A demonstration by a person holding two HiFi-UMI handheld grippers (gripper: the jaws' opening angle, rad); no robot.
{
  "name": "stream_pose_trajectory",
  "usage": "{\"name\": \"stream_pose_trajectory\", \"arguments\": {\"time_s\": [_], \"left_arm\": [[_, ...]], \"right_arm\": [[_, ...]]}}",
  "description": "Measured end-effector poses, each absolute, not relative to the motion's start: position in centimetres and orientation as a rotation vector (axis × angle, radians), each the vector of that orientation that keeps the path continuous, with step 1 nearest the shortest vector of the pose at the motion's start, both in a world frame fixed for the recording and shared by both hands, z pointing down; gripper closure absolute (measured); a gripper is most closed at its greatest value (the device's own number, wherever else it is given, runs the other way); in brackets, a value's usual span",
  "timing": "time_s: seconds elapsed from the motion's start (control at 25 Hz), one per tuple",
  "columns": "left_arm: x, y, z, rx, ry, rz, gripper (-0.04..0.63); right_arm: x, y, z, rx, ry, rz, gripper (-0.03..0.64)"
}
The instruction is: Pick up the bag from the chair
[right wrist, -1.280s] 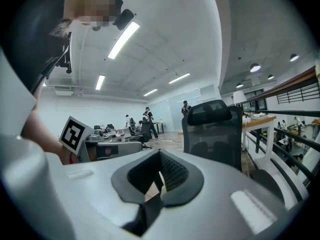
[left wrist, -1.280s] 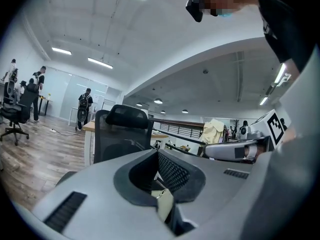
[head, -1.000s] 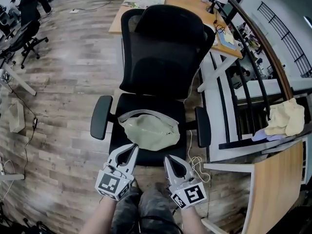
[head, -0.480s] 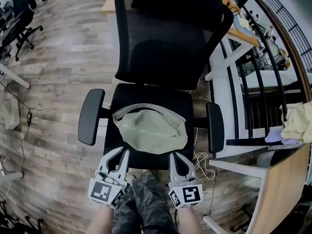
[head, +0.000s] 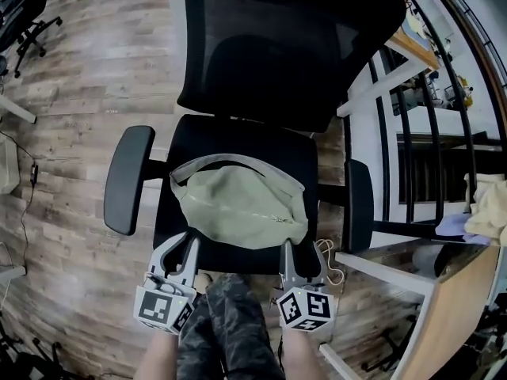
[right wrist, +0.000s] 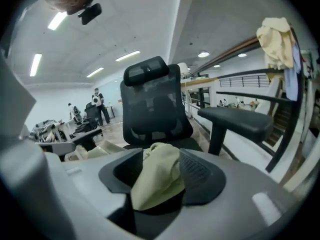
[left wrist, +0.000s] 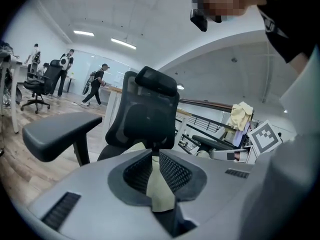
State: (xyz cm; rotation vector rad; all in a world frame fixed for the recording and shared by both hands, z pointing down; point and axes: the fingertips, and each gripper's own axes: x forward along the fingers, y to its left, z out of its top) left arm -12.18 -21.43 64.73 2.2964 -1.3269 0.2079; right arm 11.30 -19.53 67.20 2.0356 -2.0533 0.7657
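Both grips looked made — left gripper (head: 184,248) jaws pinched a thin bag (head: 238,204) fold, right gripper (head: 287,253) clamped bunched fabric (bag lay on chair (head: 238,137)) — lift remained.

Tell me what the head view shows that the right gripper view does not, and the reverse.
Only the head view: the left tongs and the right tongs together at the near edge of the bag, its strap curving along its far side, and the wooden floor. Only the right gripper view: bag fabric bunched between the right tongs' jaws, ceiling lights, and people standing far off. Both: the black chair, the green bag and a yellow cloth off to the right.
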Motion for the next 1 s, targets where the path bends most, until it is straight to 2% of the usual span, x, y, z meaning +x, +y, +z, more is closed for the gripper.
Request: {"name": "stream_pose_trajectory", "arguments": {"time_s": [0.08,0.2,0.36,0.56,0.6,0.72,0.88,1.0], "left_arm": [[-12.5,-21.7,65.6,2.269,-1.347,0.211,0.568],[-12.7,-22.0,66.3,2.253,-1.365,0.224,0.548],[-13.1,-22.1,67.5,2.218,-1.371,0.236,0.512],[-13.2,-22.7,68.7,2.156,-1.355,0.194,0.438],[-13.3,-22.7,69.0,2.132,-1.351,0.175,0.423],[-13.6,-23.2,69.8,2.057,-1.336,0.104,0.378],[-13.6,-24.4,71.1,1.977,-1.284,0.037,0.3],[-13.4,-25.6,71.8,1.893,-1.219,-0.048,0.285]], "right_arm": [[12.0,-19.9,68.8,2.085,-2.032,0.919,0.355],[12.0,-20.8,70.4,2.133,-2.078,1.176,0.31],[11.4,-22.1,71.1,2.151,-2.123,1.352,0.308],[10.6,-23.5,70.7,2.149,-2.155,1.379,0.313],[10.6,-23.5,70.6,2.146,-2.157,1.368,0.333],[10.7,-23.2,70.4,2.146,-2.163,1.339,0.471],[10.7,-23.0,70.3,2.131,-2.182,1.298,0.511],[10.9,-23.0,70.3,2.12,-2.187,1.293,0.511]]}}
